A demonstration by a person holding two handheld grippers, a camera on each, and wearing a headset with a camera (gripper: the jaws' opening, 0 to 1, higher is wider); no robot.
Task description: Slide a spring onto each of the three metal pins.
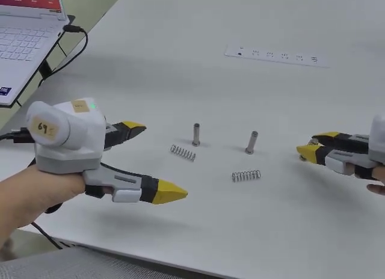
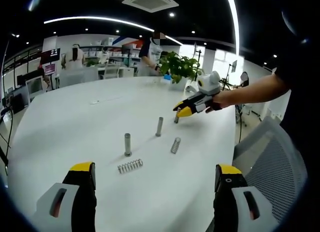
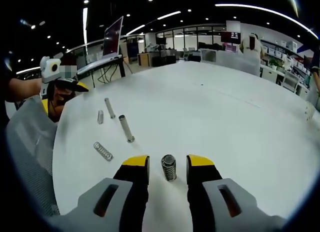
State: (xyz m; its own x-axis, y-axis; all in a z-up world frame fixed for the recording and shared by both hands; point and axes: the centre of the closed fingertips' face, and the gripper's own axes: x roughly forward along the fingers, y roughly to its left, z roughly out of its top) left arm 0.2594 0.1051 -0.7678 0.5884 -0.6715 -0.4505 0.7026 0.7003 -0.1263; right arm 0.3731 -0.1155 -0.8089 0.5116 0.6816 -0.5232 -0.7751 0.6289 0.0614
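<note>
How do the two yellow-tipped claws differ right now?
The left gripper has its jaws spread wide; the right gripper holds its jaws closer together. The left gripper has nothing between its jaws; the right gripper flanks an upright spring, seemingly without touching it. Both have yellow tips and are held over the white table.

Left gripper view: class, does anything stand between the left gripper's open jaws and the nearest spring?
Nothing visible does. The spring lies on the table just ahead of the left gripper, and the nearest pin stands beyond it, outside the path.
</note>
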